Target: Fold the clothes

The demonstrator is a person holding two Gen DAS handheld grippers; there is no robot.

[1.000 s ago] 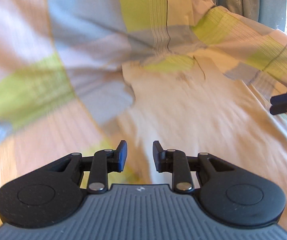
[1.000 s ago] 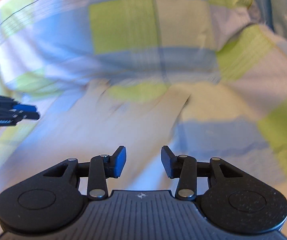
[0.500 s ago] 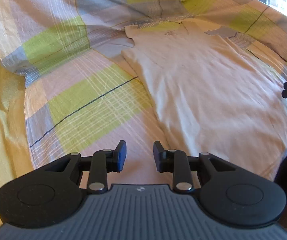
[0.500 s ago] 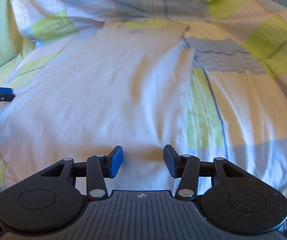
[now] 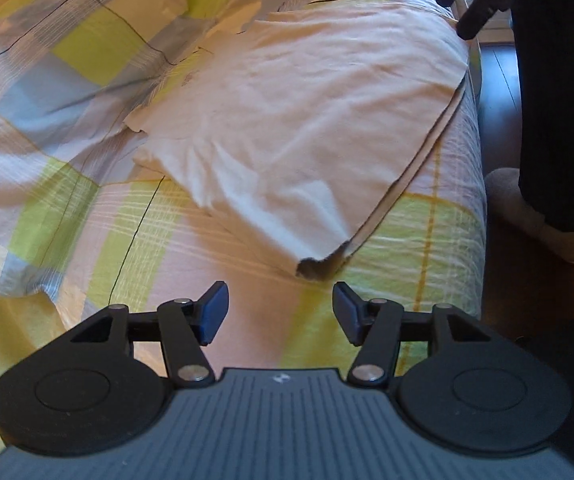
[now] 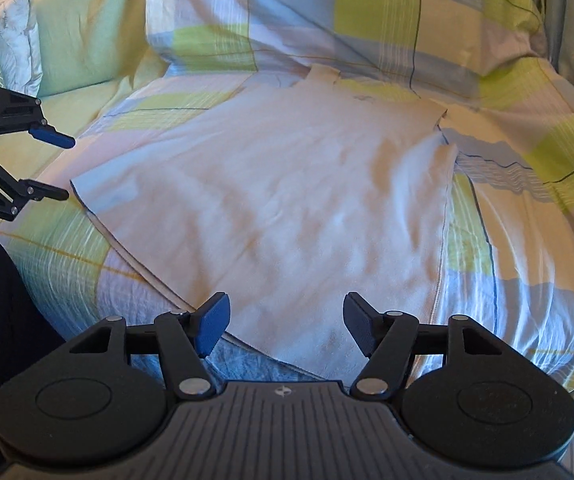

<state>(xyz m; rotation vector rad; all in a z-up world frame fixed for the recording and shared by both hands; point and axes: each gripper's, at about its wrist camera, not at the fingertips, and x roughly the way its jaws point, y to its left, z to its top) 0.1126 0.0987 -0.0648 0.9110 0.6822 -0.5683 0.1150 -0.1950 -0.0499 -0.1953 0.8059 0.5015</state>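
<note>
- The white T-shirt (image 6: 287,200) lies spread out flat on the checked bed cover (image 6: 527,208), with its neck toward the pillows and its hem at the near edge of the bed.
- In the left wrist view the same shirt (image 5: 299,112) shows its hem corner a little turned up, just in front of the tongs.
- No fold is visible in the cloth; both sides and both short sleeves lie open. I judge that the spreading is done and the folding itself is not yet begun.
- The left gripper (image 5: 281,312) hovers above the cover near the hem corner; its jaws stand wide apart and hold nothing.
- The right gripper (image 6: 285,322) hangs over the hem near the other bottom corner; its jaws are also apart and empty, and I cannot tell if they touch the cloth.
- What is left, in my judgement: to take the shirt at one side, bring it over toward the middle, do the same with the other side, then fold it across its length.
- The surface has soft wrinkles, so some smoothing may be needed.
</note>
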